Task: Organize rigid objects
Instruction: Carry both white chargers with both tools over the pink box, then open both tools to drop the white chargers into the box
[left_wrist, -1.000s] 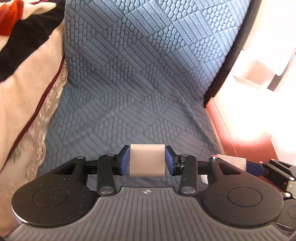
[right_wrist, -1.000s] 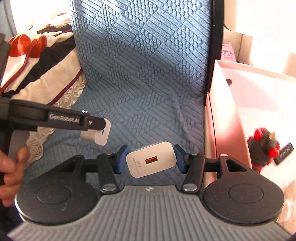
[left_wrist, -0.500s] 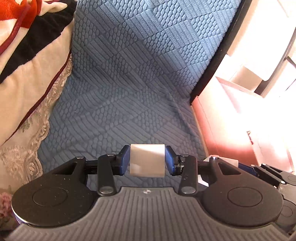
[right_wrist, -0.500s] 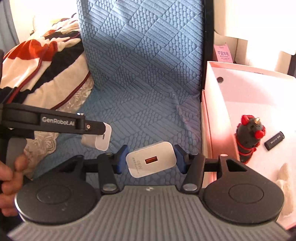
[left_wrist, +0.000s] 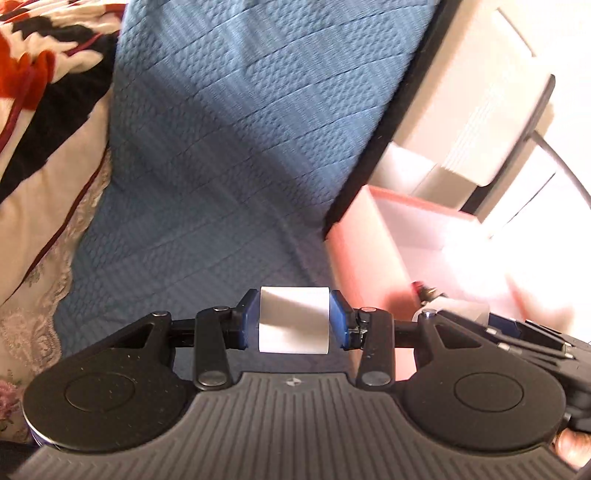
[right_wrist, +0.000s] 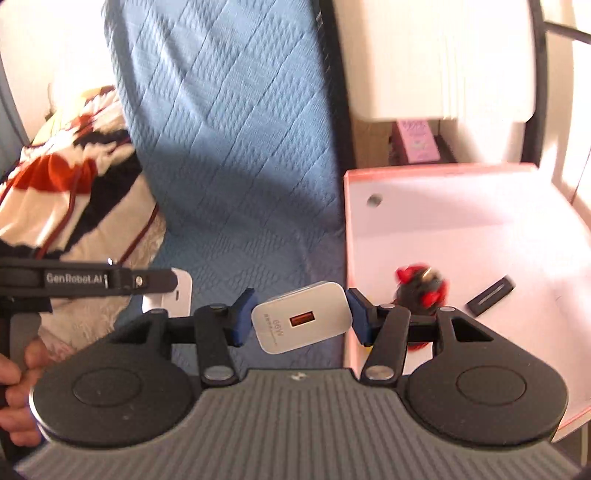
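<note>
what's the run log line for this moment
left gripper: shut on white block | right gripper: shut on white charger | pink-rimmed tray: ahead right

Looks like a home, prob a bedroom. I'm over a blue quilted mattress cover (right_wrist: 229, 155) w/ a rumpled red, black and cream blanket (right_wrist: 70, 199) at my 9 o'clock. At 3 o'clock sits a pink-rimmed white box (right_wrist: 436, 173) w/ a small red and black toy (right_wrist: 421, 286) inside. At 1 o'clock, a white appliance (right_wrist: 439, 59) & a pink packet (right_wrist: 417, 140) below it.
</note>
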